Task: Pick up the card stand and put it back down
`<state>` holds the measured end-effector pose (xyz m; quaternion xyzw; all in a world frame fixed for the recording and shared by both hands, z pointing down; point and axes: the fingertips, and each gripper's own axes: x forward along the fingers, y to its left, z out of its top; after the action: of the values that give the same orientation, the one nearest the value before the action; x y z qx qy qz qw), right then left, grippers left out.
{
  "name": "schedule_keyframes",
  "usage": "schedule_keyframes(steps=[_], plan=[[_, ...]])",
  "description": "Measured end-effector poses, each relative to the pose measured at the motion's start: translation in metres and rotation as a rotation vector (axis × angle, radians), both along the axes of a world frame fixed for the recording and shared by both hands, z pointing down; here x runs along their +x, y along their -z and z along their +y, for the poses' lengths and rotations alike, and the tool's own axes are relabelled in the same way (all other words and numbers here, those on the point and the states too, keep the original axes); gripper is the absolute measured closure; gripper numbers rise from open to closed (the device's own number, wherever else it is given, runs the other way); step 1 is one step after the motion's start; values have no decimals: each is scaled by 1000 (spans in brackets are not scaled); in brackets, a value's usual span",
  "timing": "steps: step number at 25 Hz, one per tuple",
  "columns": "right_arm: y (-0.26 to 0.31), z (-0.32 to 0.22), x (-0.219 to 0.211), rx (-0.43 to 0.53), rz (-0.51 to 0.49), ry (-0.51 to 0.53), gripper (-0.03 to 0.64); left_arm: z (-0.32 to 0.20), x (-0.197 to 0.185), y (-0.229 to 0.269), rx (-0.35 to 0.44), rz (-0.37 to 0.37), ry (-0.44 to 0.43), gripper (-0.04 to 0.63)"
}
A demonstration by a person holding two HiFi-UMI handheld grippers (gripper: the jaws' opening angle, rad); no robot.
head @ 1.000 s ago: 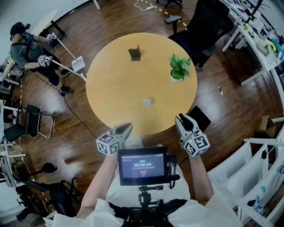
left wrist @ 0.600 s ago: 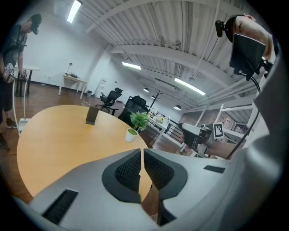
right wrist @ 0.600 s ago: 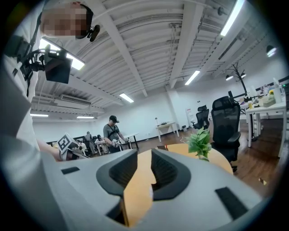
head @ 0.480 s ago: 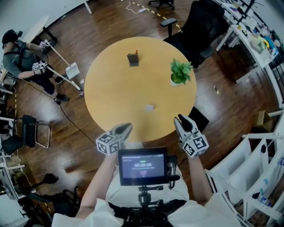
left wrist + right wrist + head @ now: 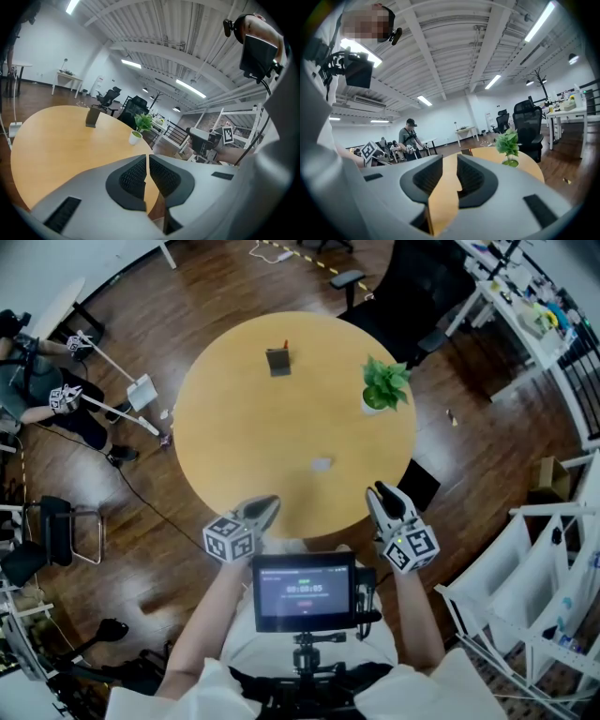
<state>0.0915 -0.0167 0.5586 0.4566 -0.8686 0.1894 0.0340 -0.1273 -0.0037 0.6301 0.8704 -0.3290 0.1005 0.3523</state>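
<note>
far left on the wood floor, another person bends over with their own pair of marker-cube grippers, a white flat panel just beside them. grey chair stands lower down. round tan table fills the middle. left gripper hangs at the table's near rim, well apart from everything on top. in the left gripper view its jaws are closed to a thin slit, nothing in it, only tabletop behind. card stand, dark, small, upright, sits on the far side of the table, untouched and well apart from both grippers. the left gripper view shows the card stand near the far rim, left of the plant. screen is mounted at the wearer's chest between the two forearms. small pale card lies flat near the table's middle, between stand and grippers. right gripper is at the near-right rim, about level with the left one. in the right gripper view its jaws are parted with a clear gap, empty, table seen through it. potted plant in a white pot stands on the table's right part, near the rim. black office chair is beyond the table. dark flat thing lies on the floor just beside the right rim. white shelving runs along the right edge.
</note>
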Motion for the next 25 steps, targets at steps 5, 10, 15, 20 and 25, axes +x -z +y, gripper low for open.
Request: schedule_keyframes(steps=[5, 10, 15, 20, 25], plan=[[-6, 4, -15, -1, 2, -13, 511, -1, -10, -8, 2, 2, -19, 584], [-6, 6, -24, 6, 20, -12, 511, -2, -21, -17, -3, 15, -14, 584], [-3, 3, -20, 10, 32, -28, 511, 1, -17, -22, -19, 18, -36, 584], [-4, -6, -12, 7, 38, -13, 511, -9, -8, -18, -19, 14, -24, 584], [-6, -27, -4, -10, 48, 51, 511, -26, 8, -16, -28, 7, 17, 584]])
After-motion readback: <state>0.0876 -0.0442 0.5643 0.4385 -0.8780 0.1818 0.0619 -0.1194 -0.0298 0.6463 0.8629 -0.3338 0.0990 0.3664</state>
